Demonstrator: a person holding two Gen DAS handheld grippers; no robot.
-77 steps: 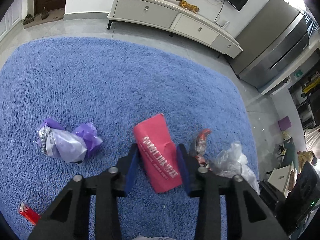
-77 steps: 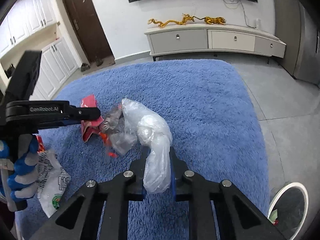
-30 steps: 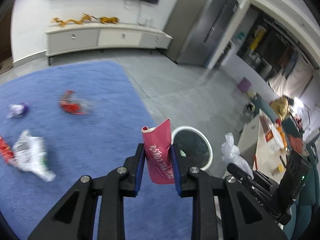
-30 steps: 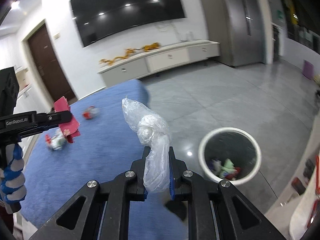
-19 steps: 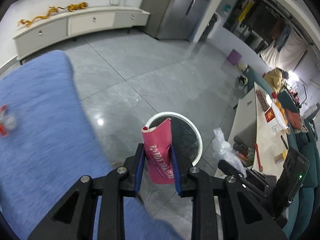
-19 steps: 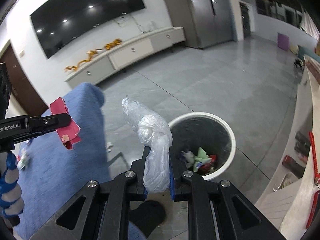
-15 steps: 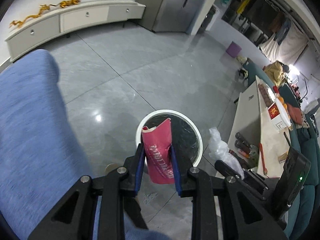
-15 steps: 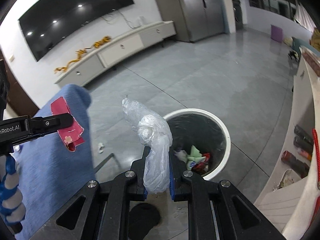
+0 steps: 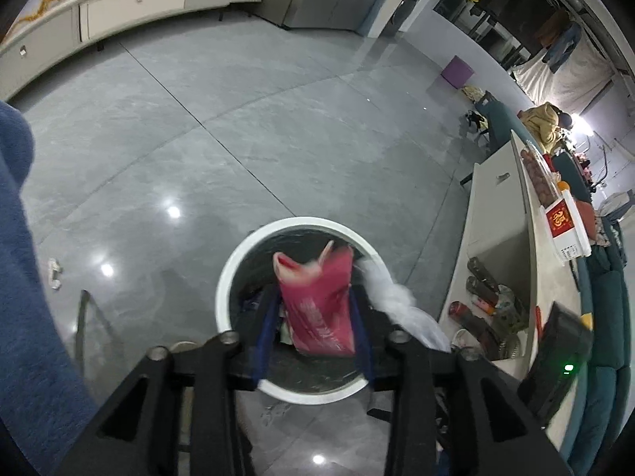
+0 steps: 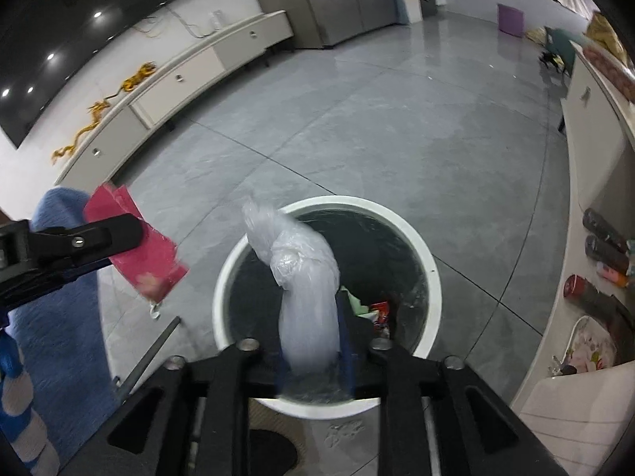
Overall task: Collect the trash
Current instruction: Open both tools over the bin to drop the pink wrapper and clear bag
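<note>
A white round trash bin with a dark liner stands on the grey floor; in the right wrist view it holds several pieces of trash. My left gripper hangs over the bin with its jaws spread, and the red packet sits loose and blurred between them. The red packet also shows in the right wrist view by the left gripper's finger. My right gripper is over the bin, jaws slightly apart, with the clear plastic bag blurred between them.
A blue rug lies to the left of the bin. A white counter with bottles and clutter stands to the right. A white TV cabinet runs along the far wall. A small white scrap lies on the floor.
Both grippers moved from beside the bin to right above it. The left jaws have spread and the red packet is slipping; the right jaws have eased apart around the plastic bag.
</note>
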